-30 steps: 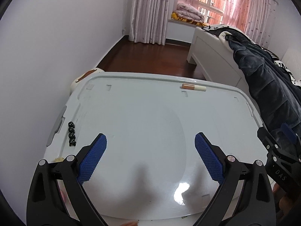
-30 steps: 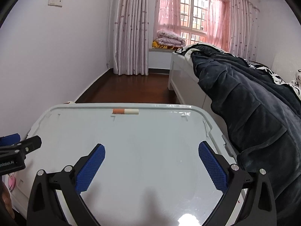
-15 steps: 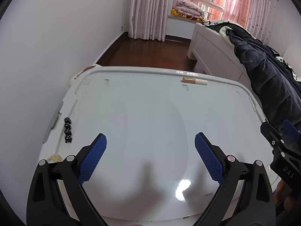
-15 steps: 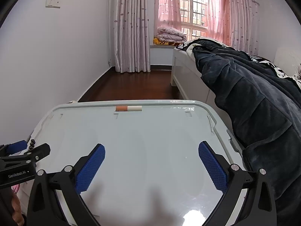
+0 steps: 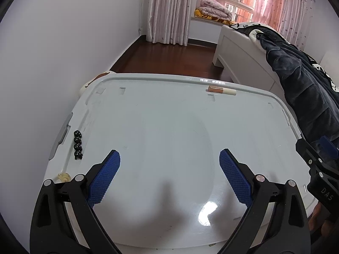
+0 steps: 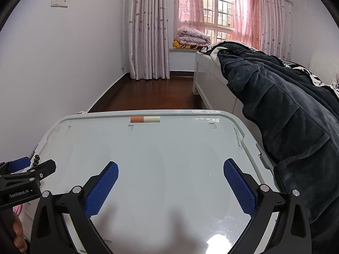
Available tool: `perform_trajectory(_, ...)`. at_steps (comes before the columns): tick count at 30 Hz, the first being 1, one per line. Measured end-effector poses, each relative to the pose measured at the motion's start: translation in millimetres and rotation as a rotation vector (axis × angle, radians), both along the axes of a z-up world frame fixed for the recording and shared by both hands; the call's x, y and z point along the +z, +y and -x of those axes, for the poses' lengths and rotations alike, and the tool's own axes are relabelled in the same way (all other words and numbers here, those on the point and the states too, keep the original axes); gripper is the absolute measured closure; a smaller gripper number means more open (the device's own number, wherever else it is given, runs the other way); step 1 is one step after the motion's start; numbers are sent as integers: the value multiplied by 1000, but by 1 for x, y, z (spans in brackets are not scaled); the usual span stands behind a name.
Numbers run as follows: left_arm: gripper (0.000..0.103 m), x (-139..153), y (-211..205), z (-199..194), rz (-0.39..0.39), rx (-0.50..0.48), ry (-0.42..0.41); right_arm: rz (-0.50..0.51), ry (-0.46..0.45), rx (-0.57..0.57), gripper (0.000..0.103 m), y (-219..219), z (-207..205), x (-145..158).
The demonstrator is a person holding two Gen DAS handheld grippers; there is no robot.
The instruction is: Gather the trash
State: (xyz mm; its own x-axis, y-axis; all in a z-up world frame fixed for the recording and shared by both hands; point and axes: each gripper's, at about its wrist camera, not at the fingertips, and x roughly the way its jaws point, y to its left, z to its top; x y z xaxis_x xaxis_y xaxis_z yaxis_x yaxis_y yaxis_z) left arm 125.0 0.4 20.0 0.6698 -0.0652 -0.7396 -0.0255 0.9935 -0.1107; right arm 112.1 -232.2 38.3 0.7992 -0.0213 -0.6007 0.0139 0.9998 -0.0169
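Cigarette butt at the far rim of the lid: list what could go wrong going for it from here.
1. The cigarette butt lies against the raised far rim of the bin lid; wide fingers may hit the rim and pinch poorly.
2. It is round, so a nudge could roll it along the rim.
3. The black beads sit near the lid's left edge; the open left gripper could sweep them off. The right gripper is open too.

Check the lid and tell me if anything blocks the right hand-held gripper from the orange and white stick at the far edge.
Nothing visible does. The right hand-held gripper is open over bare grey lid, and the orange and white stick lies straight ahead against the far rim. The black beads sit off at the left edge.
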Motion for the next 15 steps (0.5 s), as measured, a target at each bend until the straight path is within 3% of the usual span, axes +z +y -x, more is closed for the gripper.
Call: perform_trajectory(15, 11, -2, 3, 0, -3, 5, -1, 11, -1, -5, 5, 1, 2, -1)
